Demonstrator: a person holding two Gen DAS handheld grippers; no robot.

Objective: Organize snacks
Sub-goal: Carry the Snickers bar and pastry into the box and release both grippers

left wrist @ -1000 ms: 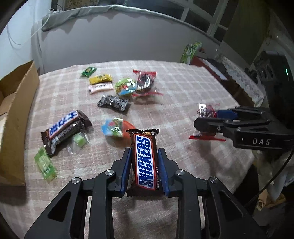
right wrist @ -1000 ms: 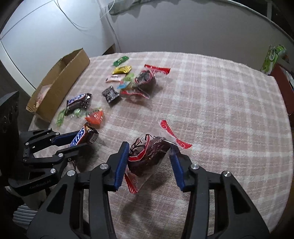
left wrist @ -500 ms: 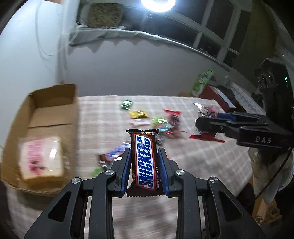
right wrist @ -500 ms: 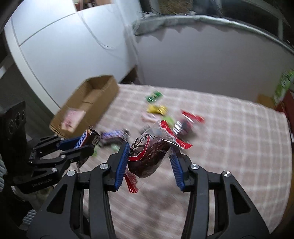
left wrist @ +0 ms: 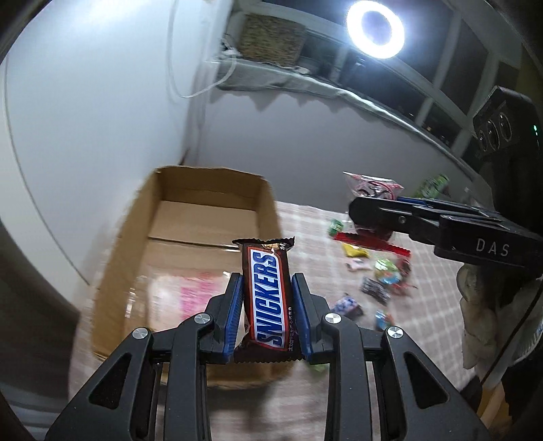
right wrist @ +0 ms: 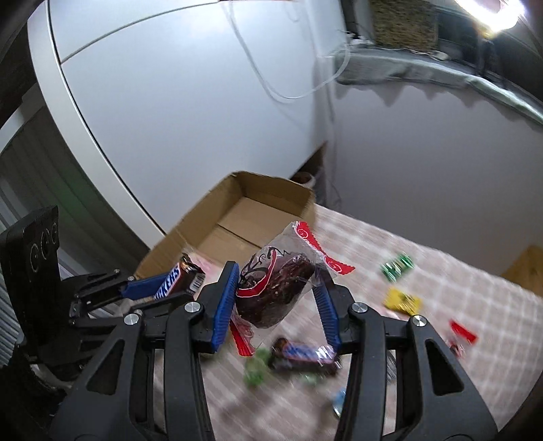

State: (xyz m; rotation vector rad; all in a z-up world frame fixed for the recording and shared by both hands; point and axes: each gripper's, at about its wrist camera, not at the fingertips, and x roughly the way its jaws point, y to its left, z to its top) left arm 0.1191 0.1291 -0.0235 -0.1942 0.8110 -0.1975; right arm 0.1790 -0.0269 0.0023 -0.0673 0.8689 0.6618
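My left gripper [left wrist: 267, 317] is shut on a Snickers bar [left wrist: 268, 298], held upright over the near end of an open cardboard box [left wrist: 176, 237]. A pink-and-white packet [left wrist: 190, 295] lies in the box. My right gripper [right wrist: 275, 305] is shut on a clear packet with a dark cake and red trim [right wrist: 276, 288], in the air beside the box [right wrist: 244, 224]. In the left wrist view the right gripper [left wrist: 370, 212] shows at the right with its packet [left wrist: 370, 186]. In the right wrist view the left gripper [right wrist: 163, 288] holds the bar [right wrist: 176, 278] at the box's near corner.
Several small snacks lie on the checked tablecloth [left wrist: 305, 224]: a yellow packet [right wrist: 402, 300], a green one [right wrist: 397, 266], a second Snickers bar [right wrist: 302, 354]. A white wall stands behind the box. A ring light [left wrist: 375, 29] shines above.
Both grippers have swung left and risen, from over the table's middle to the cardboard box. Each still holds its snack.
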